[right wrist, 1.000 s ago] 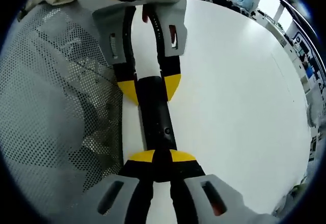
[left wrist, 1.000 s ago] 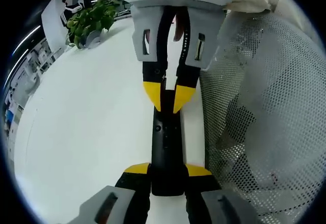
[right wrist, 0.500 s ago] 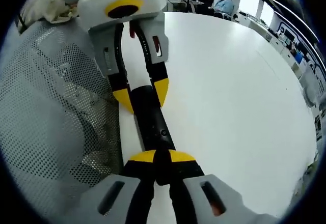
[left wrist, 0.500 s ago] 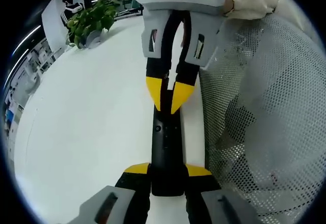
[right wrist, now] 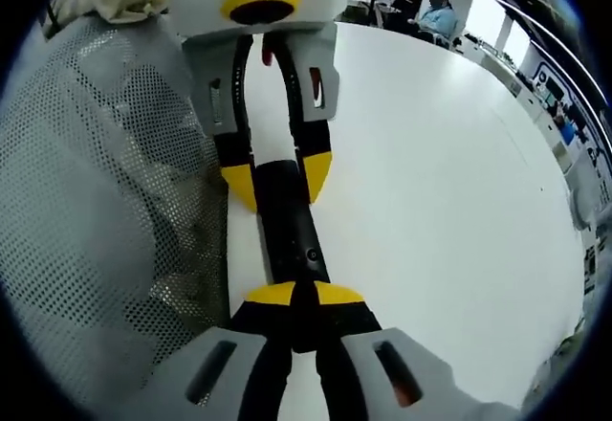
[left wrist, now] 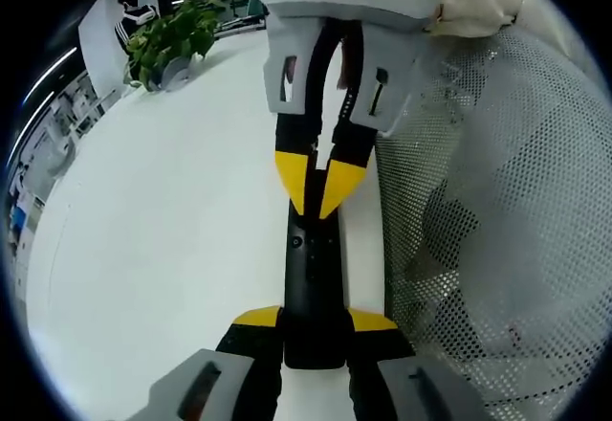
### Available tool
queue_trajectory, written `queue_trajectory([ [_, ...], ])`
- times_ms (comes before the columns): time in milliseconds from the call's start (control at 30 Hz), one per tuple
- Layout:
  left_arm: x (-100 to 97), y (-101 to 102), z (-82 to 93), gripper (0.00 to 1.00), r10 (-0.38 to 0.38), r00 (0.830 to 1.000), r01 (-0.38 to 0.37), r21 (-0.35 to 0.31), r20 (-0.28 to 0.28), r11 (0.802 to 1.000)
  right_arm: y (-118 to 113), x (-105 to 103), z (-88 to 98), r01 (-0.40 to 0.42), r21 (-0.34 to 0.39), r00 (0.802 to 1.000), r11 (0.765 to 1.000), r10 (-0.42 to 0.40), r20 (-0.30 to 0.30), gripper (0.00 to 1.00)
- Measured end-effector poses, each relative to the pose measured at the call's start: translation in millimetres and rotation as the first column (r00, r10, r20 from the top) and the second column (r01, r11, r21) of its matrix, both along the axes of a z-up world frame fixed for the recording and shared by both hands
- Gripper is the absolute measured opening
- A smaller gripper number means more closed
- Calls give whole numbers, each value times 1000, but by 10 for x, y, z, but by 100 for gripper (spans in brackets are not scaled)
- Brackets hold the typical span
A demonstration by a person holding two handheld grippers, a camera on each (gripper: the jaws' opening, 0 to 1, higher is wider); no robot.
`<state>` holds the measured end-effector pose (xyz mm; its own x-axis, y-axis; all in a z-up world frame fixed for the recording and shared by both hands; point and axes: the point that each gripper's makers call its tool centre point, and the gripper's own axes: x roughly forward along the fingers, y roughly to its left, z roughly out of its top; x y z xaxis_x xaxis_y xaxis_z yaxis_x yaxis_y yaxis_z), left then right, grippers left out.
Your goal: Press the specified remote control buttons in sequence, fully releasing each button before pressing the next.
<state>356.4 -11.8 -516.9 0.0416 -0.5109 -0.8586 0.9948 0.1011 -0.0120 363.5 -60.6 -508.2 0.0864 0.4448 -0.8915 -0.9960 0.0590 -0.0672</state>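
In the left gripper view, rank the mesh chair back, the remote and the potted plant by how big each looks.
1. mesh chair back
2. remote
3. potted plant, though it stands far off, so its true size is unsure.

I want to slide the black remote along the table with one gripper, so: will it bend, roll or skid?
The remote looks like a straight, rigid bar, so it probably won't bend. It lies flat on the smooth white table, so it likely slides rather than rolls. The left hand-held gripper clamps one end; if released, a push from the right hand-held gripper might spin it.
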Motion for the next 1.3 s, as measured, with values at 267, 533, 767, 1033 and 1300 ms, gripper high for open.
queue_trajectory([
  [267, 6, 0, -2, 25, -2, 1000, 2, 4, 0, 1000, -6, 26, -5, 15, -29, 1000, 999, -16, -22, 4],
  [533, 9, 0, 1, 25, -2, 1000, 2, 3, 0, 1000, -10, 25, 3, 53, 17, 998, 998, -52, -38, 4],
  [767, 10, 5, 4, 25, 0, 1000, 0, 1, -1, 1000, -8, 24, 24, 63, 46, 998, 997, -62, -27, 4],
  [1033, 10, 6, 2, 25, 1, 1000, -1, -1, -2, 1000, 22, 19, 20, 73, 59, 997, 996, -70, -43, 3],
  [1300, 12, 5, 2, 25, 1, 1000, -1, -2, -1, 1000, 42, 26, 20, 40, 47, 999, 998, -39, -18, 2],
])
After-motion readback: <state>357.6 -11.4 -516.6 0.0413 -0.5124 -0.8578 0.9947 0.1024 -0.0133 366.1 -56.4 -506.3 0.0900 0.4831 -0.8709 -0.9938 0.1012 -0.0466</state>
